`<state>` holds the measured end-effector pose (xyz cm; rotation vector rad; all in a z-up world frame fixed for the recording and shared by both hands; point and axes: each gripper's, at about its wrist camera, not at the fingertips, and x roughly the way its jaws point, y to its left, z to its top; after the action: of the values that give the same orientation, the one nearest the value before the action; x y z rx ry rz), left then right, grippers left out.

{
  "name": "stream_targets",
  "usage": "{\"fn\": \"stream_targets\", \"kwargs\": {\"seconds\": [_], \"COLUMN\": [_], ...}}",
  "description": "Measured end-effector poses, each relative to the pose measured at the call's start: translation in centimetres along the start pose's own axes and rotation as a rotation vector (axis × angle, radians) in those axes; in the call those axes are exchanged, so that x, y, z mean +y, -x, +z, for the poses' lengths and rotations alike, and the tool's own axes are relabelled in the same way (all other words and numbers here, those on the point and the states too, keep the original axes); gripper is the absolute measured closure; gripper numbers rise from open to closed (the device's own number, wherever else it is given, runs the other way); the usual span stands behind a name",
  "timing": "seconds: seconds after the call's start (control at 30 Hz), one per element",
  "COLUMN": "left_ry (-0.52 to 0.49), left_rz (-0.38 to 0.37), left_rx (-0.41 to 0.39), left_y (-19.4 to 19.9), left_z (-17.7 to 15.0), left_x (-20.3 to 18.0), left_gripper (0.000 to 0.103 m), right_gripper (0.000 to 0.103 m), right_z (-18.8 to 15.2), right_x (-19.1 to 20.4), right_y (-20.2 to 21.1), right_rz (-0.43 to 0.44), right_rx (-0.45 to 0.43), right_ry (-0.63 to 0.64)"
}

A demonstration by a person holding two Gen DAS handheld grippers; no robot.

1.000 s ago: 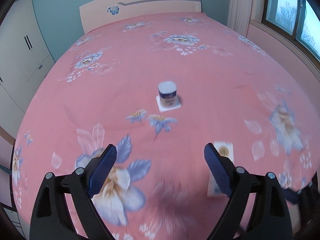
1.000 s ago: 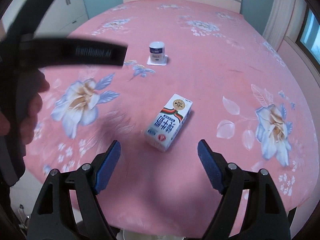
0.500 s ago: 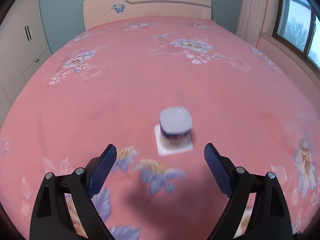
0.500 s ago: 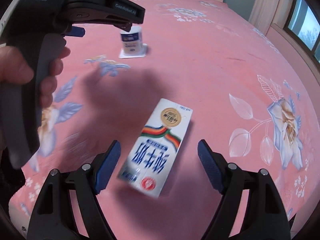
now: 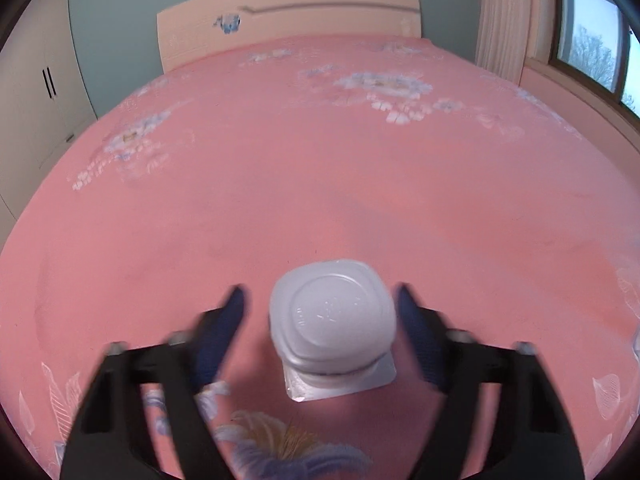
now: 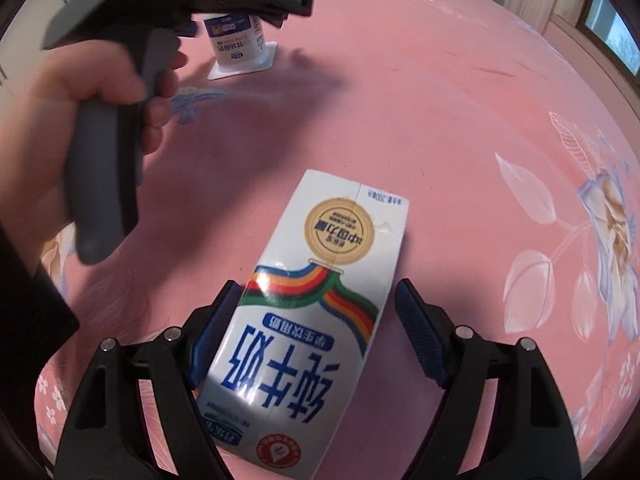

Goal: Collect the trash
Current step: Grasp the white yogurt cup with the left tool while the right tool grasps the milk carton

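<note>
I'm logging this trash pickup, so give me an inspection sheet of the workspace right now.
Surface: pink floral bedspread.
Job's things: white plastic yogurt cup standing upside down; white cardboard milk carton lying flat.
Clutter: nothing seen.
Grippers: left hand-held gripper has just been closing around the cup, pads apart from it; right hand-held gripper has just been closing astride the carton, gap on one side.
Cables: nothing seen.
Surroundings: wooden headboard, white wardrobe, window.

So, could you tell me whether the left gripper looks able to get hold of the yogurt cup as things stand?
Probably yes: the left gripper, jaws just closing, already straddles the upside-down yogurt cup, with nothing between pads and cup.
</note>
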<state>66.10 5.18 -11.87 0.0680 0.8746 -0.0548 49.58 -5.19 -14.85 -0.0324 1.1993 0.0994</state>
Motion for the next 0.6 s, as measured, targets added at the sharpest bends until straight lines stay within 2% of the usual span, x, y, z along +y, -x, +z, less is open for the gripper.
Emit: {"fn": "stream_targets", "kwargs": {"seconds": [0.03, 0.13, 0.33, 0.6], "left_ry": [0.017, 0.042, 0.035, -0.059], "left_rz": [-0.024, -0.038, -0.040, -0.012], "left_rx": [0.026, 0.040, 0.044, 0.005], "left_y": [-0.5, -0.9, 1.6, 11.3], "left_z": [-0.1, -0.3, -0.8, -3.5], "left_x": [0.2, 0.6, 1.0, 1.1], "left_gripper": [0.054, 0.054, 0.055, 0.055], "right_gripper": [0.034, 0.053, 0.055, 0.055], "right_z": [0.0, 0.1, -0.3, -0.7], "right_x": [-0.1, -0.5, -1.7, -2.7], "right_y": [0.0, 0.2, 1.3, 4.4], "right_rz": [0.007, 0.015, 0.055, 0.053], "right_rx": [0.001, 0.013, 0.038, 0.020], "right_ry": [0.014, 0.072, 0.155, 0.219]}}
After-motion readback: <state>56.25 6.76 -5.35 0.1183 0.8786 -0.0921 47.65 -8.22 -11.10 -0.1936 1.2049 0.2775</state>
